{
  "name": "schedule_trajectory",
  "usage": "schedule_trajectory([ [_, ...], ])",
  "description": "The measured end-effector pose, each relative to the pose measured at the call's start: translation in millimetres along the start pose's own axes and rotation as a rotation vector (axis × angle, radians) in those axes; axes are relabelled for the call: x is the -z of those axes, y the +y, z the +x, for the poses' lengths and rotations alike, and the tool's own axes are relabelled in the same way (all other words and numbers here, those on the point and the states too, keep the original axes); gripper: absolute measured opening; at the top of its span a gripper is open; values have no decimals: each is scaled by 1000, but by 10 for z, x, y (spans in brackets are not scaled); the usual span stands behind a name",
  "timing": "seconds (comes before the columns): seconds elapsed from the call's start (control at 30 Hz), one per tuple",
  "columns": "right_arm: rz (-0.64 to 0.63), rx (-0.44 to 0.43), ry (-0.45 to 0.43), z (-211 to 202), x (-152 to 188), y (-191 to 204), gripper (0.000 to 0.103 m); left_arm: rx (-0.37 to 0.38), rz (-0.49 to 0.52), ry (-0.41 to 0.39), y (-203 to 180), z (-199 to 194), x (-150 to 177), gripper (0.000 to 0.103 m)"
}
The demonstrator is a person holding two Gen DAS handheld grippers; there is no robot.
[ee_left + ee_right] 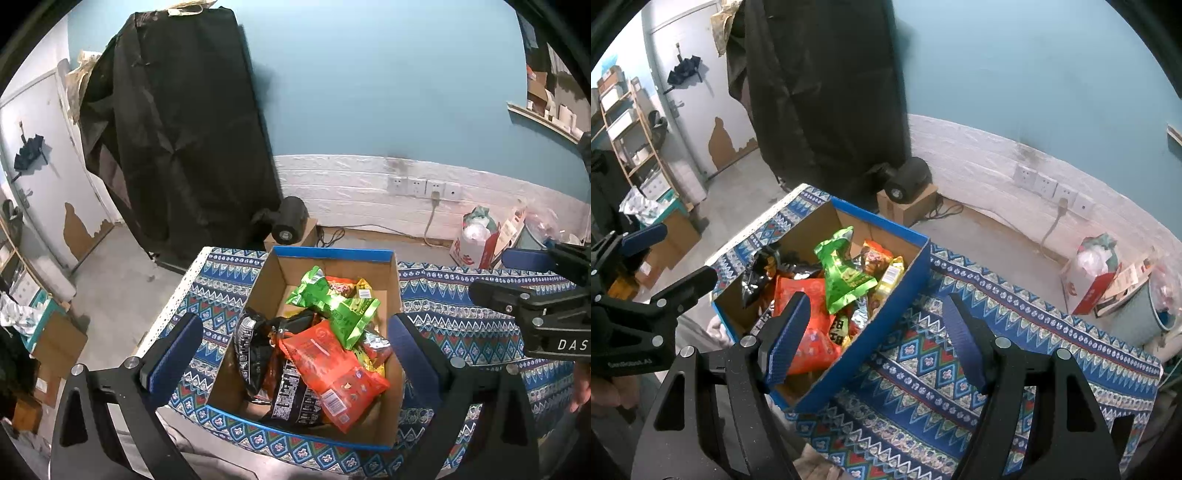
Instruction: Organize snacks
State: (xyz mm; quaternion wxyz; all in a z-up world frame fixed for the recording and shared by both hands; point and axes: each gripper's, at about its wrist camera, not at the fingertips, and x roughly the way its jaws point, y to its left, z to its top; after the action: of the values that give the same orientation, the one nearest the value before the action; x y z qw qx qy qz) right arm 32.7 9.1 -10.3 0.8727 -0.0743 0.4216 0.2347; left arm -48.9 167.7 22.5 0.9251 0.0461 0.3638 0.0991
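A blue-edged cardboard box (334, 253) stands on the patterned table and holds several snack packets: a green one (334, 304), an orange one (332, 373) and a black one (288, 391). My left gripper (295, 350) is open and empty, hovering above the box with a finger on each side. In the right wrist view the box (871, 343) sits to the left with the green packet (842, 273) and orange packet (809, 343) showing. My right gripper (871, 339) is open and empty over the box's near right wall. Each gripper shows at the edge of the other's view.
The table carries a blue patterned cloth (960, 369) reaching right of the box. Behind stand a black covered rack (177, 129), a black cylinder on a carton (290, 221), wall sockets (424, 186) and bags on the floor (480, 240). Shelves and boxes stand left (628, 122).
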Motion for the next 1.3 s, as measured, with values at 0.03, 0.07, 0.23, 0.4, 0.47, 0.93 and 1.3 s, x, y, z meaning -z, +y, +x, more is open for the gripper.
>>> schedule_trajectory([
  [0.03, 0, 0, 1, 0, 1, 2, 73, 1, -1, 1, -2, 1, -1, 101],
  [0.07, -1, 0, 1, 1, -1, 3, 73, 1, 0, 1, -1, 1, 1, 101],
  [0.23, -1, -1, 3, 5, 0, 1, 73, 1, 0, 3, 0, 0, 0, 101],
  [0.4, -7, 0, 7, 9, 12, 7, 73, 1, 0, 5, -2, -8, -3, 101],
  [0.47, -5, 1, 7, 8, 14, 8, 73, 3, 2, 4, -1, -9, -3, 101],
  [0.93, -6, 0, 13, 8, 32, 0, 73, 11, -8, 11, -31, -16, 24, 101],
  [1.3, -6, 2, 14, 6, 39, -16, 73, 9, -17, 26, -29, -7, 16, 101],
])
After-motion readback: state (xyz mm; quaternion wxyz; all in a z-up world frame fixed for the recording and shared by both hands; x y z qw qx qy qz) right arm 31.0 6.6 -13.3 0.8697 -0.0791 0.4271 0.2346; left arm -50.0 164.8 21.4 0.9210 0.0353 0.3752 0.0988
